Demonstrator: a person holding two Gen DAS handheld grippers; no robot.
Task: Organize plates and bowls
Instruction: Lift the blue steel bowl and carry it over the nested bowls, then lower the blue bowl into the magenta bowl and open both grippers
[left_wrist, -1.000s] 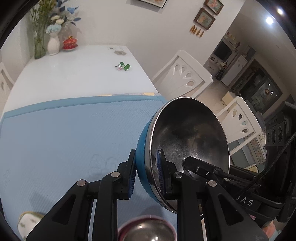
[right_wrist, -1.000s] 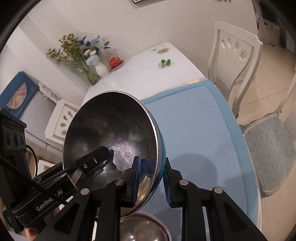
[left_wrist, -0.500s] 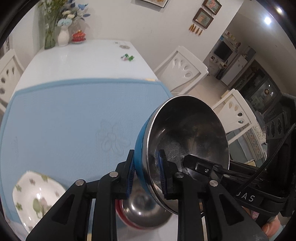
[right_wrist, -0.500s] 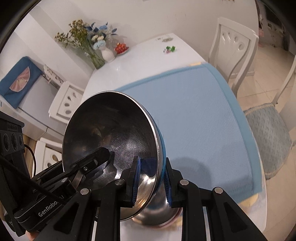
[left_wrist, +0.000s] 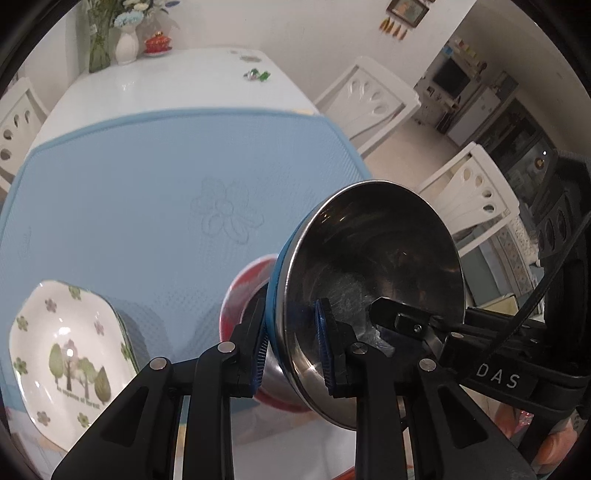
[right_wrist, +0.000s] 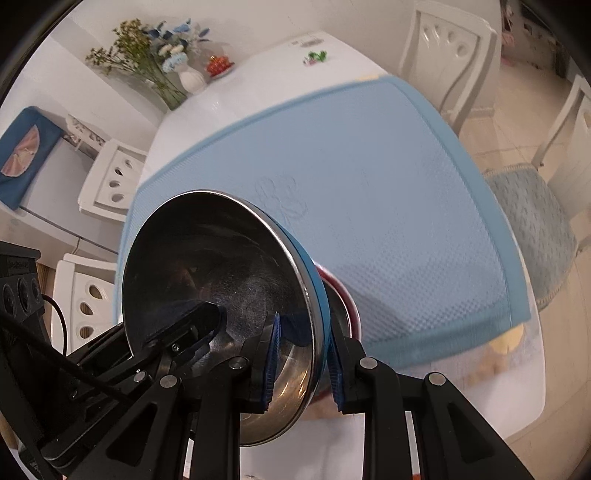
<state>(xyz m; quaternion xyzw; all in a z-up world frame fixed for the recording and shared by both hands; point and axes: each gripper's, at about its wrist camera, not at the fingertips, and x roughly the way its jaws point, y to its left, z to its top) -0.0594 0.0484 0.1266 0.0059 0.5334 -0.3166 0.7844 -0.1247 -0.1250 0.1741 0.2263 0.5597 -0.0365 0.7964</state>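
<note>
Blue mat (left_wrist: 147, 192) covers white table (left_wrist: 166, 81). Left gripper (left_wrist: 291, 347) and right gripper (right_wrist: 301, 365) each clamp opposite rims of steel bowl (left_wrist: 373, 266), tilted above red bowl (left_wrist: 247, 288); floral plate (left_wrist: 62, 354) beside.

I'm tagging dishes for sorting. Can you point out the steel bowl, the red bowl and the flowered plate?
steel bowl (left_wrist: 376, 258): left wrist view, on its shiny inside.
red bowl (left_wrist: 245, 286): left wrist view, on its red outer rim, left of the steel bowl.
flowered plate (left_wrist: 64, 350): left wrist view, on its white centre.
</note>
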